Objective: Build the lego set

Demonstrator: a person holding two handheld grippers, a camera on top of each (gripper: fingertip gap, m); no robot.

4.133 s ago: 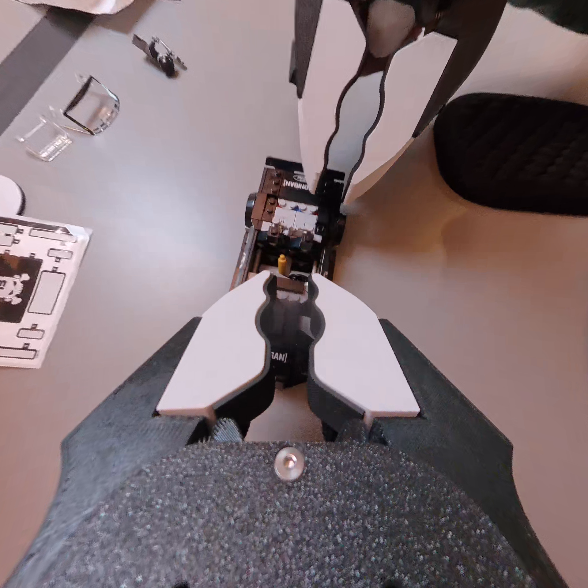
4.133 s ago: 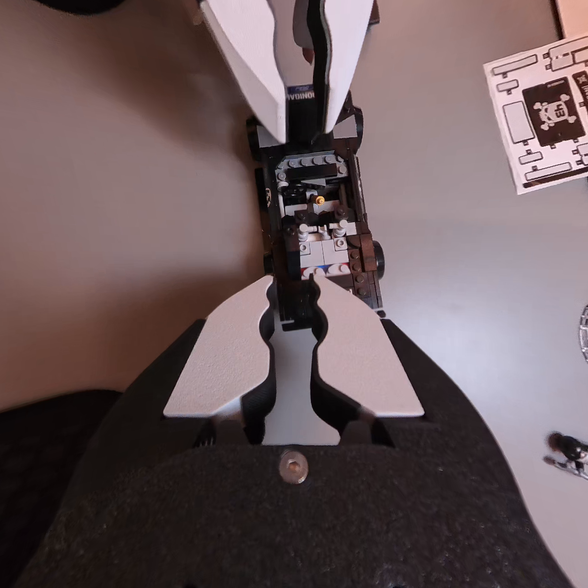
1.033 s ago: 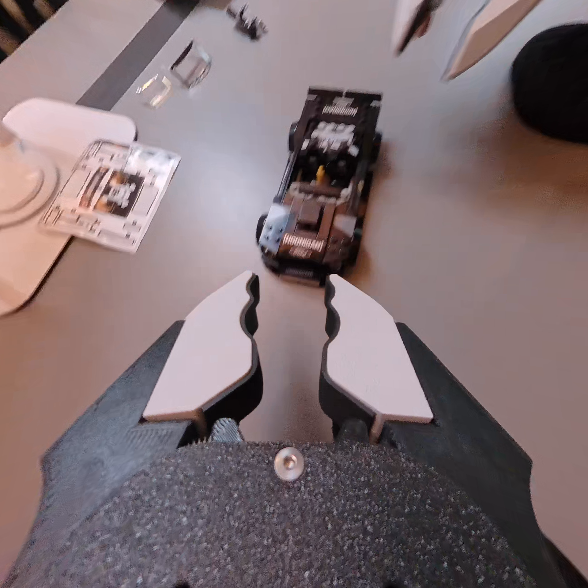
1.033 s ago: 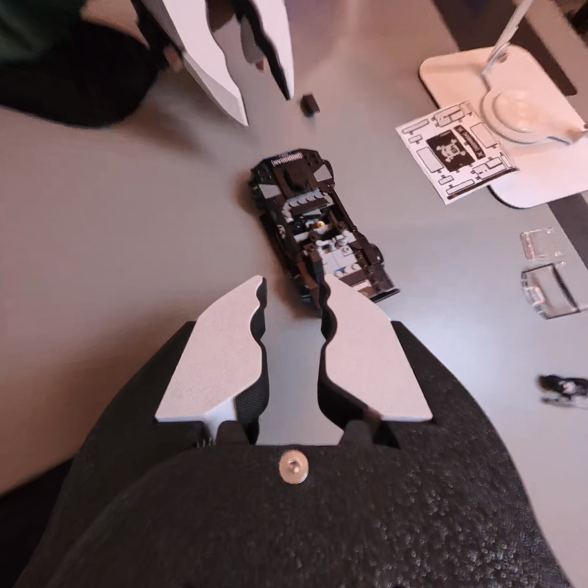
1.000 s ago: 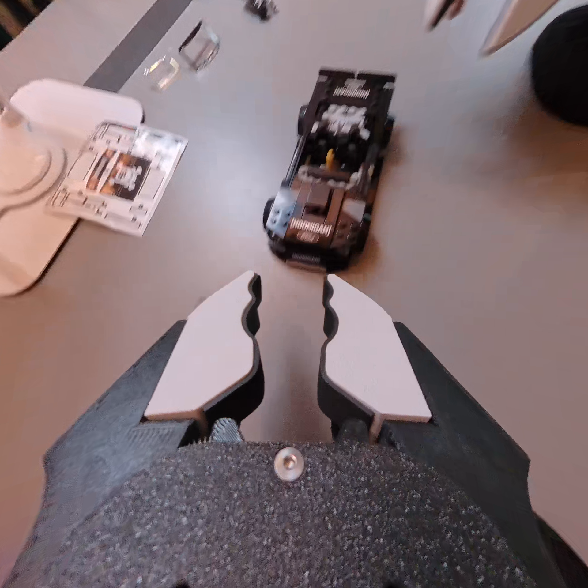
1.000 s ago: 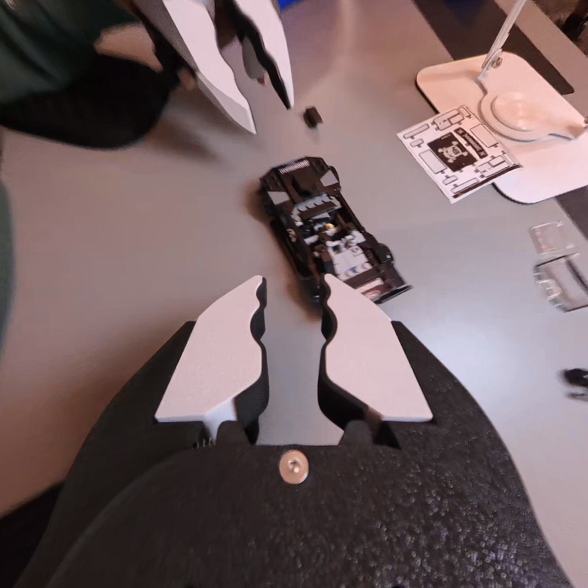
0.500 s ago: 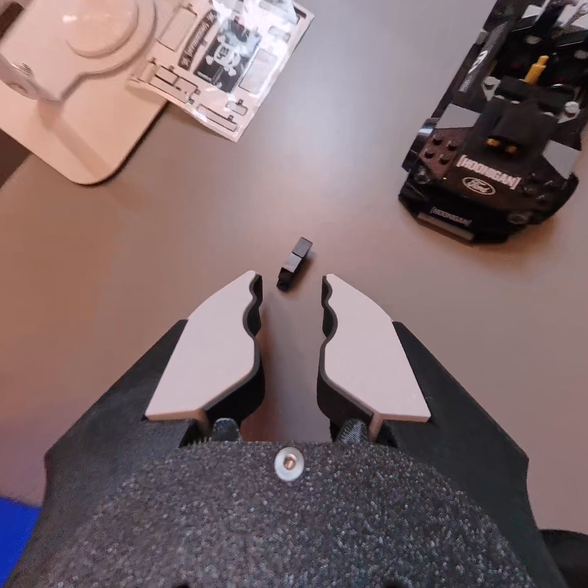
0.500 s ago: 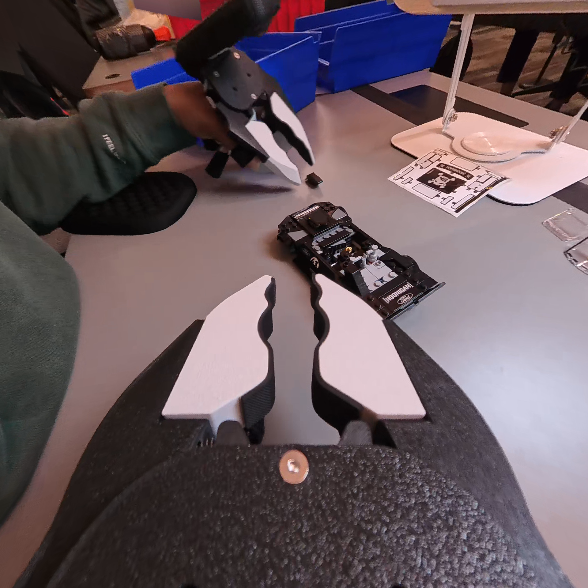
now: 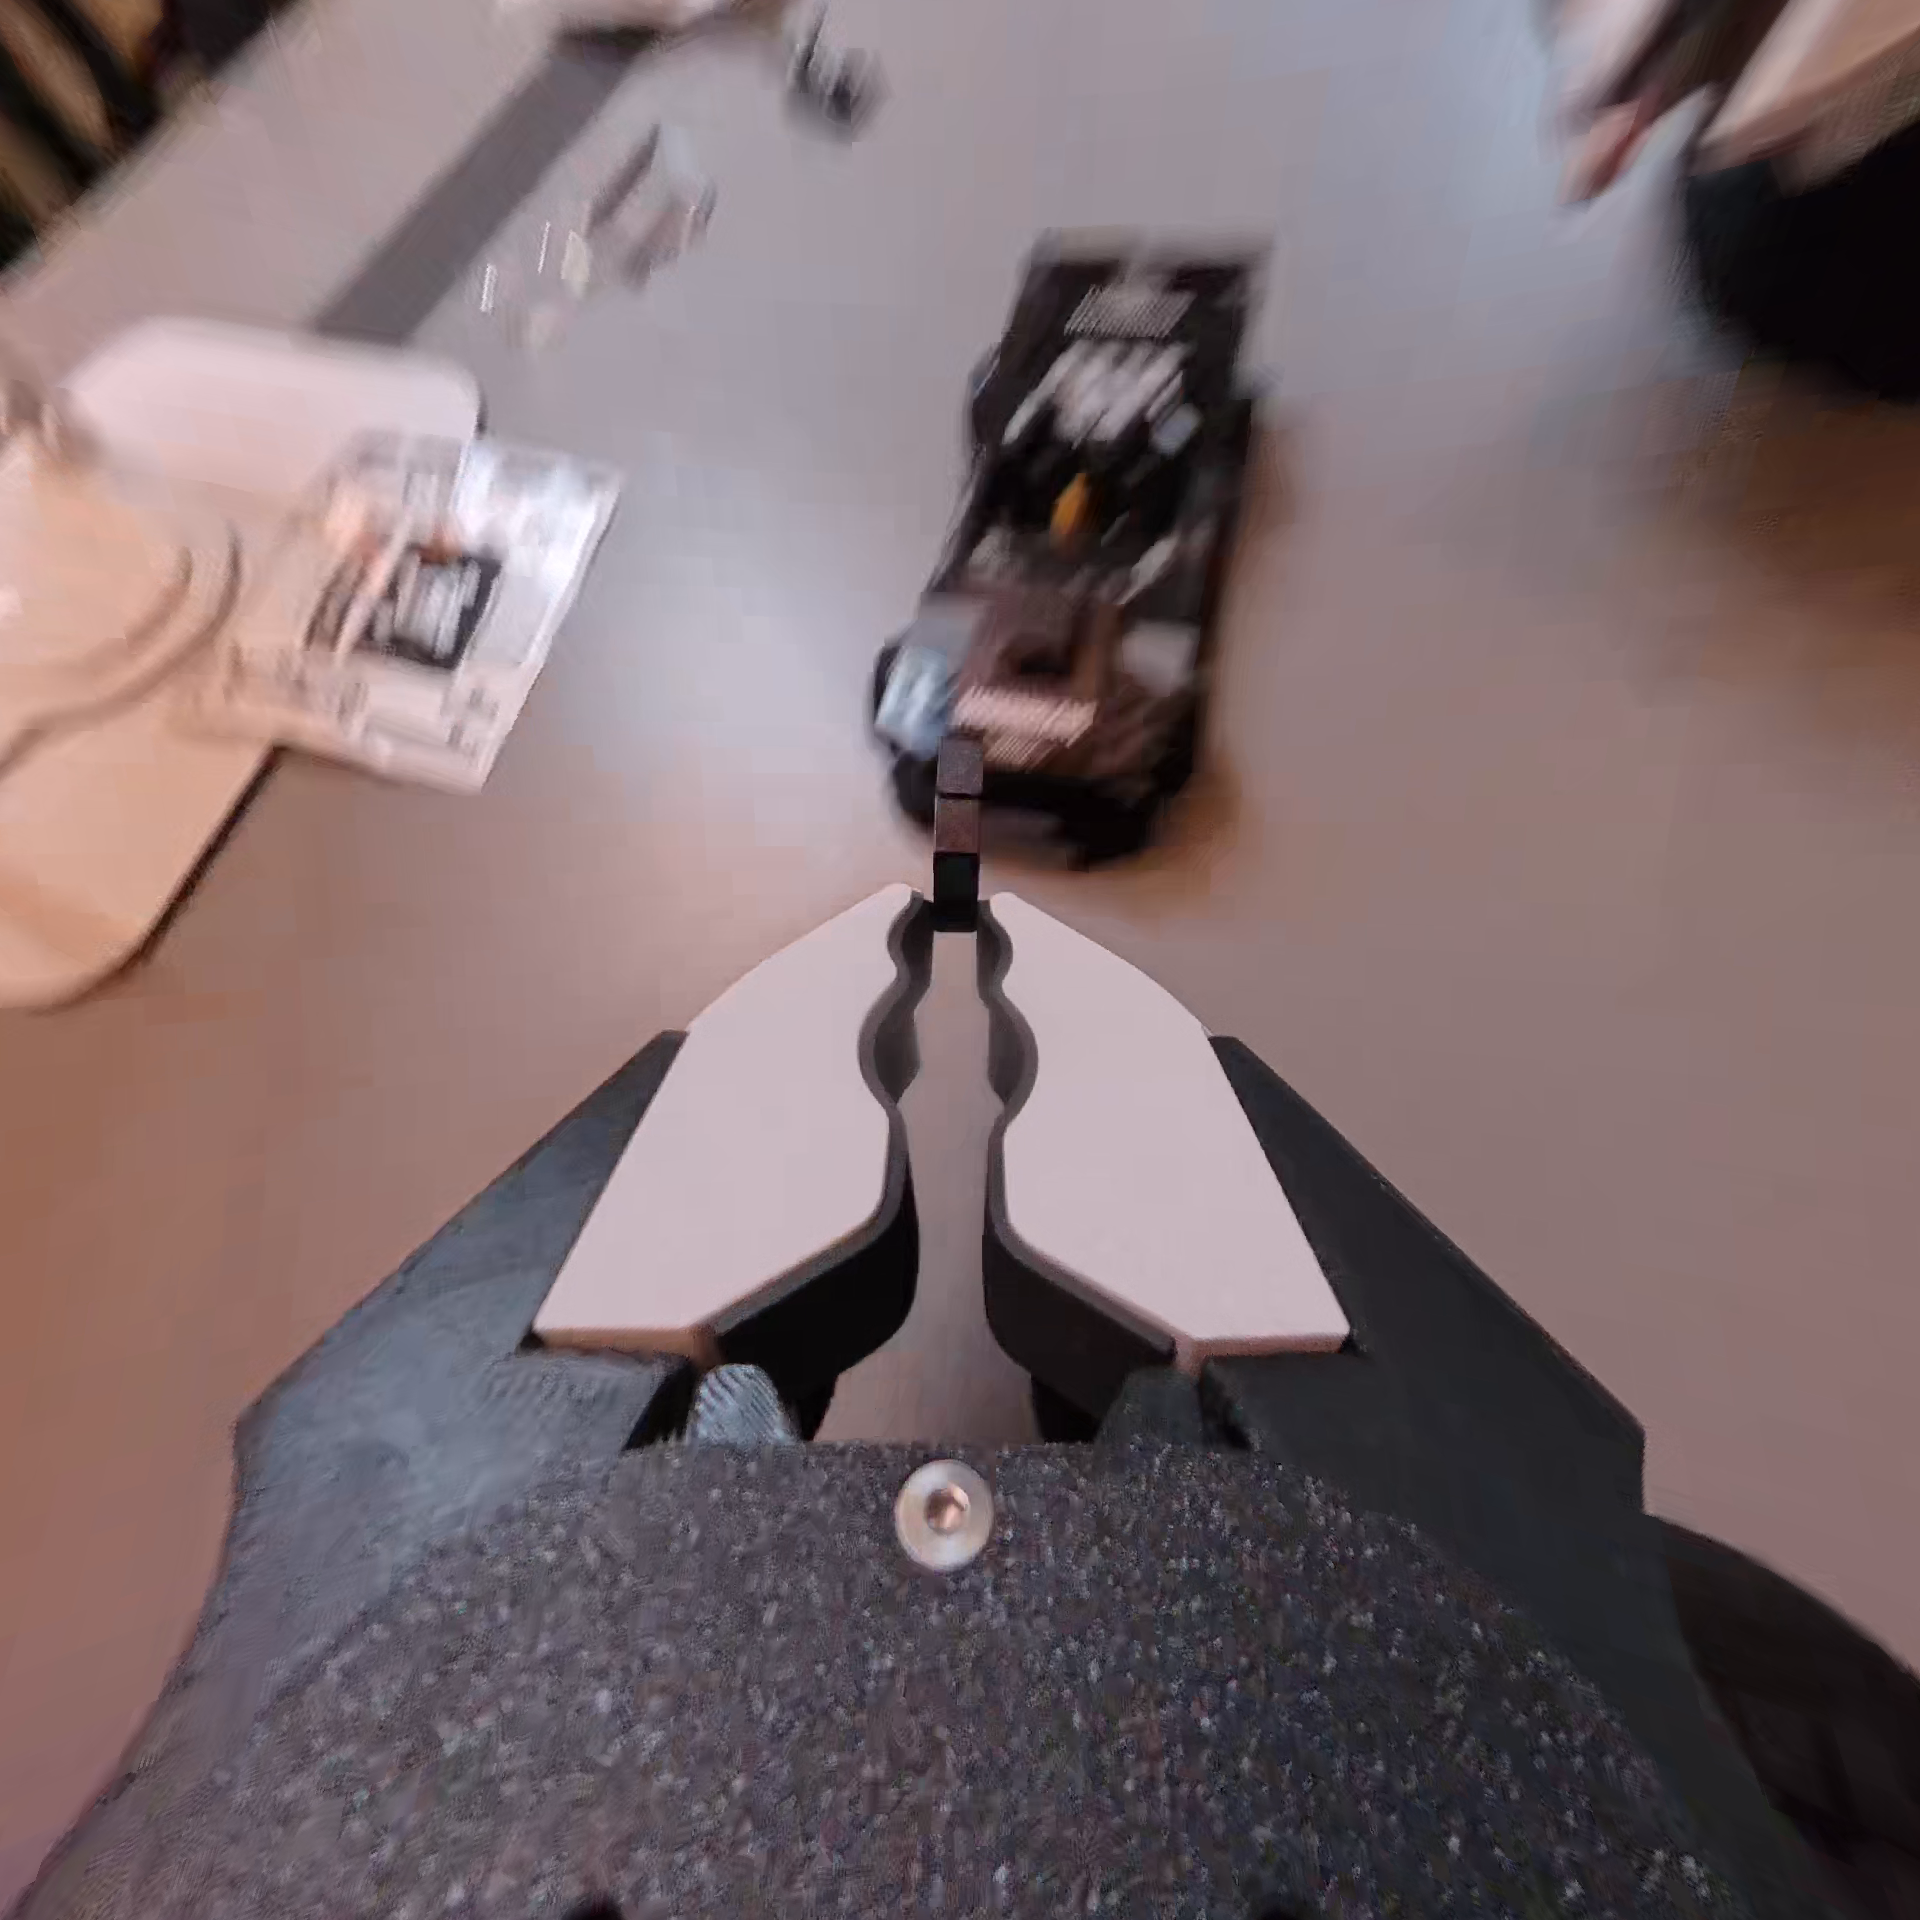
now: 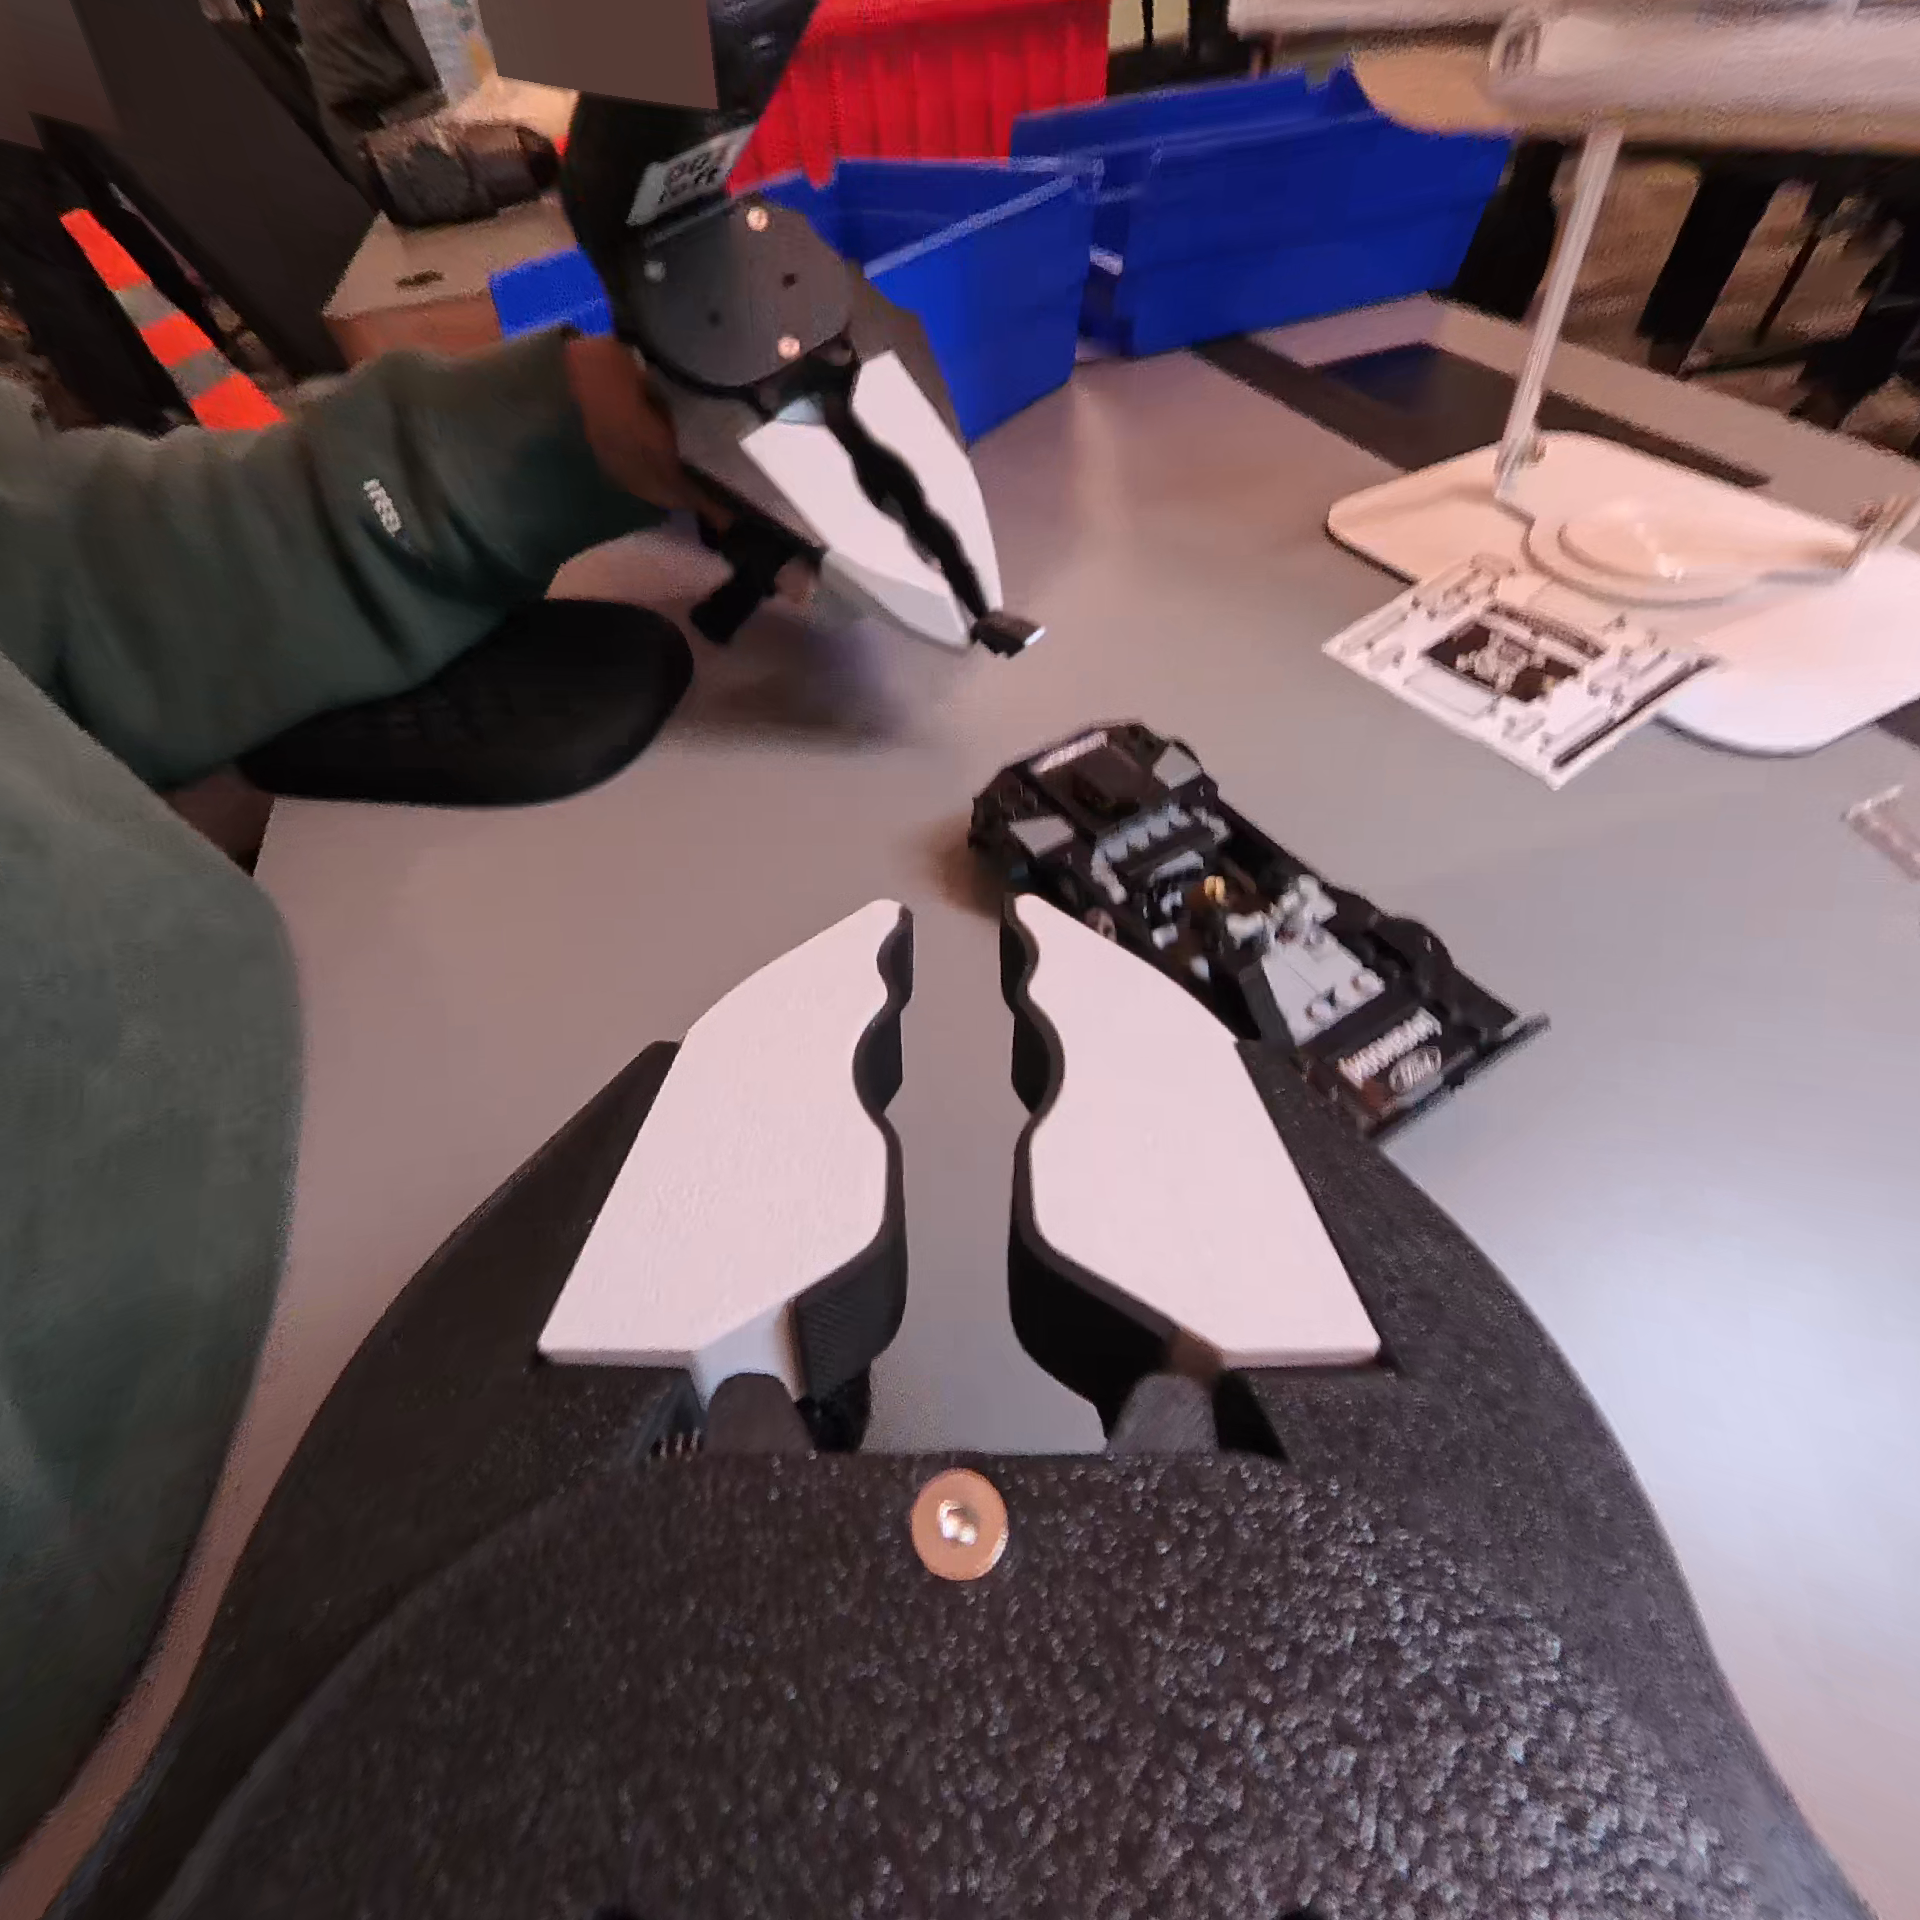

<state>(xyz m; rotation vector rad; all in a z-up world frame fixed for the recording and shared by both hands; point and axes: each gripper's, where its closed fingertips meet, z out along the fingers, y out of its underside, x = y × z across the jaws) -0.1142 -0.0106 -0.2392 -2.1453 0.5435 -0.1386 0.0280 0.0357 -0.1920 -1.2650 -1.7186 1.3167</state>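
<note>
We see the left gripper (image 9: 954, 902) with its white fingertips pinched on a small black brick (image 9: 957, 821), which sticks out past the tips and hangs clear above the grey table (image 9: 1507, 935). In the right wrist view the same gripper (image 10: 982, 621) shows at the far left, held by a hand in a green sleeve (image 10: 312, 551), with the brick (image 10: 1006, 633) at its tips above the table (image 10: 623, 883). The black lego car (image 9: 1081, 561) stands on the table beyond the held brick, well apart from it, its top open so that grey and black parts and a small yellow piece show inside. The right gripper (image 10: 956, 920) holds nothing; its fingers stand a narrow gap apart, low over the table, with the car (image 10: 1247, 914) just to the right of its tips. A sticker sheet (image 10: 1507, 665) lies on the far right, partly over the white base of a stand (image 10: 1766, 582). Blue bins (image 10: 1195, 239) sit at the far edge of the table. A black cushioned pad (image 10: 468, 696) lies beneath the sleeve. The left wrist view is blurred, so we cannot make out the small things at its far left.
</note>
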